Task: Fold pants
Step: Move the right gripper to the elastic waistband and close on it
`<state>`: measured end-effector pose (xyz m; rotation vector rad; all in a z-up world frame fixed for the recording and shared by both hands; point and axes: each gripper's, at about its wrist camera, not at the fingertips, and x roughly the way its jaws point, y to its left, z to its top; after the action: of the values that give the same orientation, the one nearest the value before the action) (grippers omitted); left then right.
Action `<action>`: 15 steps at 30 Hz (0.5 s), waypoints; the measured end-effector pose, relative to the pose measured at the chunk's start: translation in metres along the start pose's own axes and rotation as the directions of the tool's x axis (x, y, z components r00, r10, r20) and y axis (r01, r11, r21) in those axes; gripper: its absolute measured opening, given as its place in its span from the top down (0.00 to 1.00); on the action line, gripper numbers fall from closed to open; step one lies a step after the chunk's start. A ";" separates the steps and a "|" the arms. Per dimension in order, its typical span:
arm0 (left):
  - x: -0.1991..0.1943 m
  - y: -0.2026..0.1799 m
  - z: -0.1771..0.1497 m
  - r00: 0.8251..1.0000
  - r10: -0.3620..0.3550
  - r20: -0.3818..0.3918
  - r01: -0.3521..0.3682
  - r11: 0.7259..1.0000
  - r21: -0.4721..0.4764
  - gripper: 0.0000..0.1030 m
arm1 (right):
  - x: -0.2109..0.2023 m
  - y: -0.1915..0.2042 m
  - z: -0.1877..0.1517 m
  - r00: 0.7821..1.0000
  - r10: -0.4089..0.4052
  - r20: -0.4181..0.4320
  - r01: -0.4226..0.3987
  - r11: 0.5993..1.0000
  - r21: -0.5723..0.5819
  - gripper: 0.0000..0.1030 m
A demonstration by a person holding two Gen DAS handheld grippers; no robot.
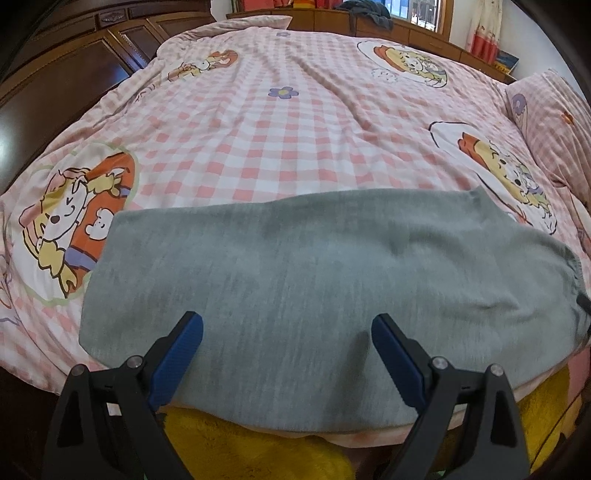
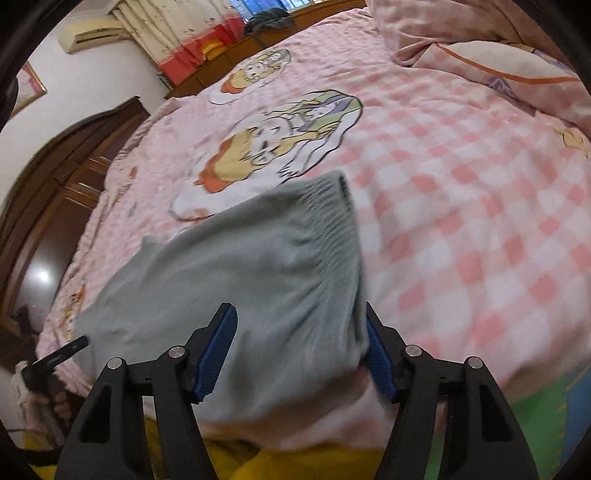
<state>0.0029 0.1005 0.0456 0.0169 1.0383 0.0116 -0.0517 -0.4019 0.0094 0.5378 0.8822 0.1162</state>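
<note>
The grey pants (image 1: 295,280) lie folded flat along the near edge of the bed. Their elastic waistband (image 2: 328,218) is at the right end. My left gripper (image 1: 287,332) is open, its blue-padded fingers (image 1: 181,354) spread over the pants' near edge, holding nothing. My right gripper (image 2: 301,332) is open too, astride the waistband corner of the pants (image 2: 240,280). I cannot tell whether its pads touch the cloth. The tip of the left gripper (image 2: 62,352) shows at the far left of the right wrist view.
The bed has a pink checked quilt (image 1: 295,122) with cartoon prints. A pillow (image 2: 498,62) lies at the right. A yellow fuzzy blanket (image 1: 236,446) hangs below the bed edge. A dark wooden wardrobe (image 1: 62,74) stands at the left, a wooden shelf (image 1: 369,22) beyond.
</note>
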 end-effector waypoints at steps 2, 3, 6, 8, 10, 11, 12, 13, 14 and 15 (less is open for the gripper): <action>0.003 0.000 0.002 1.000 -0.010 -0.011 0.010 1.000 -0.010 0.08 | -0.004 0.002 -0.004 0.998 0.067 0.019 -0.068 0.997 0.035 0.34; 0.004 -0.001 0.002 1.000 -0.016 -0.013 0.016 1.000 -0.014 0.08 | -0.001 0.001 -0.007 0.994 0.110 0.019 -0.111 0.992 0.066 0.34; 0.006 -0.005 0.003 1.000 -0.020 -0.018 0.020 1.000 -0.011 0.08 | 0.014 -0.001 -0.008 0.998 0.065 0.002 -0.064 0.994 0.092 0.40; 0.004 -0.008 0.004 1.000 -0.018 -0.014 0.018 1.000 -0.002 0.08 | 0.019 -0.003 -0.007 0.999 0.041 0.007 -0.041 0.993 0.107 0.50; 0.000 -0.010 0.004 1.000 -0.015 -0.002 0.015 1.000 0.009 0.08 | 0.018 -0.006 -0.005 0.999 0.026 0.024 -0.029 0.991 0.133 0.61; -0.002 -0.010 0.003 1.000 -0.008 0.005 0.008 1.000 0.014 0.08 | 0.017 -0.007 -0.004 0.999 0.002 0.032 -0.007 0.990 0.142 0.67; -0.003 -0.010 0.003 1.000 0.000 0.013 0.000 1.000 0.019 0.08 | 0.016 -0.008 -0.003 0.999 -0.022 0.040 0.016 0.989 0.145 0.74; -0.005 -0.009 0.003 1.000 0.011 0.021 -0.012 1.000 0.022 0.08 | 0.014 -0.007 -0.003 0.998 -0.021 0.053 0.013 0.988 0.153 0.78; -0.006 -0.008 0.003 1.000 0.016 0.024 -0.017 1.000 0.023 0.08 | 0.012 -0.007 -0.002 0.998 -0.018 0.061 0.009 0.987 0.158 0.80; -0.007 -0.007 0.004 0.999 0.020 0.028 -0.020 1.000 0.020 0.08 | 0.007 -0.002 -0.001 0.996 -0.023 0.080 0.011 0.989 0.150 0.82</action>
<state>0.0027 0.0938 0.0529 0.0461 1.0108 0.0187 -0.0481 -0.4009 0.0029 0.6702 0.8191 0.0118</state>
